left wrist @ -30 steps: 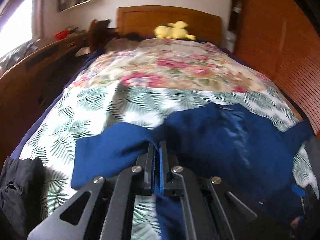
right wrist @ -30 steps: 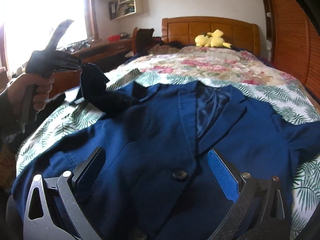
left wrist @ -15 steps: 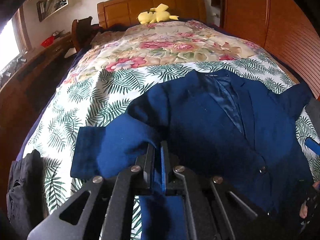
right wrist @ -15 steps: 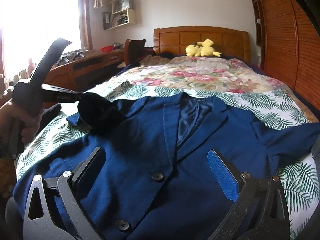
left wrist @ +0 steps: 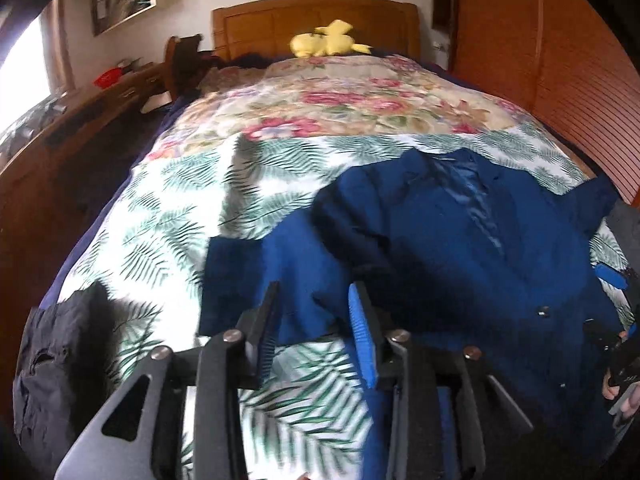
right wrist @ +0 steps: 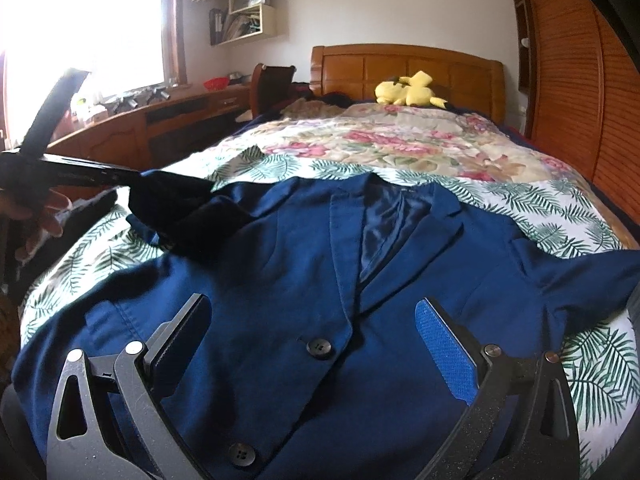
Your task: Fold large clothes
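Note:
A dark blue blazer lies face up on the bed, collar toward the headboard, buttons showing; it also shows in the left wrist view. Its left sleeve lies folded across the leaf-print cover beside the body. My left gripper is open just above that sleeve, holding nothing; in the right wrist view it shows at the left, over the sleeve. My right gripper is open wide, low over the blazer's front near the top button.
The bed has a leaf-print cover and a floral quilt. A yellow plush toy lies by the wooden headboard. A dark garment lies at the bed's left edge. A wooden desk stands left, a slatted wardrobe right.
My left gripper has opened and let go of the sleeve, which now lies on the bed. The right gripper has stayed open over the blazer's front.

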Demonstrator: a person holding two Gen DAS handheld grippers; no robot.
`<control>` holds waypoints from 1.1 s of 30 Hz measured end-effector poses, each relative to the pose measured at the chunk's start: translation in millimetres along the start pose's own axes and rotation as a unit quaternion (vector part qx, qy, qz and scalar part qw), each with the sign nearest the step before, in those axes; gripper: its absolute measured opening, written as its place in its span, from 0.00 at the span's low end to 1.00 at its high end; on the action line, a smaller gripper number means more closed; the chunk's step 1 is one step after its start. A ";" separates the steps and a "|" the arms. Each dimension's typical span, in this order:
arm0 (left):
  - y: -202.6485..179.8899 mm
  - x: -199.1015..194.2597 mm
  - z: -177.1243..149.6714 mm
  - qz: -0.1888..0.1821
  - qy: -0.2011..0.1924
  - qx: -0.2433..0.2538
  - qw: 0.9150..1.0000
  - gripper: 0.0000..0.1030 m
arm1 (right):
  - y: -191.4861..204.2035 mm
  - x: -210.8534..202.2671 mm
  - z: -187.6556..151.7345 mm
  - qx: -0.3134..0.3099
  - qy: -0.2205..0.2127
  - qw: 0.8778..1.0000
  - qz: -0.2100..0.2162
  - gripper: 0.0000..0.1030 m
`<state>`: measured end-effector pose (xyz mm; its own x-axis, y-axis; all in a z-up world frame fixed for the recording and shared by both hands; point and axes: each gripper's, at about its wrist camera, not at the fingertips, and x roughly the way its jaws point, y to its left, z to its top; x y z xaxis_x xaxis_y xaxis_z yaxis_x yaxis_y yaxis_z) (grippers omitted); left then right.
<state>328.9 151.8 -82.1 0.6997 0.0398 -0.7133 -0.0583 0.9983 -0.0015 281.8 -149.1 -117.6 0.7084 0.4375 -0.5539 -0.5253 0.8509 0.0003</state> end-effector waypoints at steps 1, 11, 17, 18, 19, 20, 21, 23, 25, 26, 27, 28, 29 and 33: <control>6.8 1.2 -3.2 0.000 0.001 -0.008 1.000 0.34 | 1.1 2.1 -1.2 -0.001 0.003 1.000 0.000 1.00; 77.2 51.8 -31.1 0.050 0.034 -0.081 0.995 0.35 | 12.2 20.6 -11.8 -0.018 0.025 1.000 -0.005 1.00; 88.8 83.8 -39.7 0.056 0.052 -0.104 0.992 0.35 | 10.5 24.9 -13.3 -0.014 0.031 0.999 -0.002 1.00; 89.3 87.2 -40.6 0.061 0.052 -0.110 0.991 0.35 | 10.3 25.6 -13.3 -0.014 0.032 0.999 -0.002 1.00; 88.9 90.5 -41.1 0.064 0.056 -0.111 0.990 0.35 | 10.7 26.2 -13.3 -0.014 0.033 0.999 -0.002 1.00; 87.3 94.5 -41.5 0.066 0.062 -0.109 0.990 0.35 | 10.7 26.6 -13.4 -0.014 0.034 0.999 -0.002 1.00; 85.3 98.2 -41.8 0.069 0.067 -0.104 0.990 0.34 | 10.9 27.1 -13.4 -0.015 0.035 0.999 -0.001 1.00; 78.5 100.6 -42.1 0.082 0.064 -0.087 0.991 0.34 | 10.5 27.9 -13.2 -0.014 0.035 0.999 -0.001 1.00; 68.1 101.0 -41.4 0.100 0.059 -0.057 0.992 0.19 | 10.8 27.4 -13.4 -0.013 0.034 0.999 0.000 1.00; 62.0 100.9 -40.9 0.110 0.059 -0.044 0.991 0.15 | 11.2 27.9 -13.3 -0.013 0.034 0.999 -0.001 1.00; 55.7 97.8 -39.7 0.119 0.052 -0.037 0.991 0.08 | 11.0 27.9 -13.4 -0.013 0.033 0.999 -0.001 1.00; 54.3 94.2 -37.4 0.118 0.044 -0.035 0.991 0.05 | 11.0 28.1 -13.5 -0.012 0.033 0.999 -0.001 1.00; 52.2 88.2 -34.8 0.113 0.033 -0.035 0.992 0.04 | 11.0 28.2 -13.4 -0.012 0.033 0.999 -0.001 1.00; 35.6 63.6 -17.9 0.111 0.002 -0.024 0.994 0.02 | 10.1 25.0 -13.8 -0.015 0.030 0.999 -0.004 1.00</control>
<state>358.6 189.1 -140.0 0.6635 0.2591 -0.7018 -0.2451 0.9616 0.1233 287.6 -133.6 -143.0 0.6836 0.4117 -0.6027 -0.5339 0.8451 -0.0281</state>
